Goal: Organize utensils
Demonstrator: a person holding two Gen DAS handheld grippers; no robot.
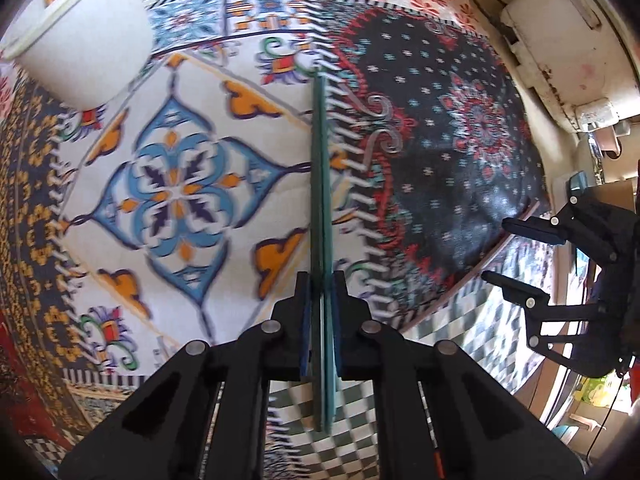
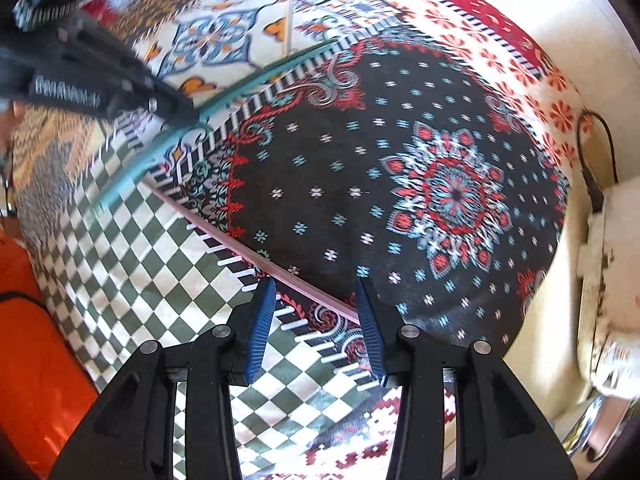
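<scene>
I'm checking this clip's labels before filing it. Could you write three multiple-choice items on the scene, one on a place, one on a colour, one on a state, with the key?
1. Where does the white container appear in the left wrist view?
A. upper left
B. lower right
C. centre

2. What colour are the chopsticks held by the left gripper?
A. orange
B. teal
C. white

3. How stands the right gripper?
A. shut on a spoon
B. shut on the pink chopstick
C. open, holding nothing

Key:
1 A: the container sits in the upper left corner, on the patterned cloth.
2 B: the thin sticks between the pads are teal green.
3 C: its blue pads stand apart, with the pink chopstick lying on the cloth beyond them.
</scene>
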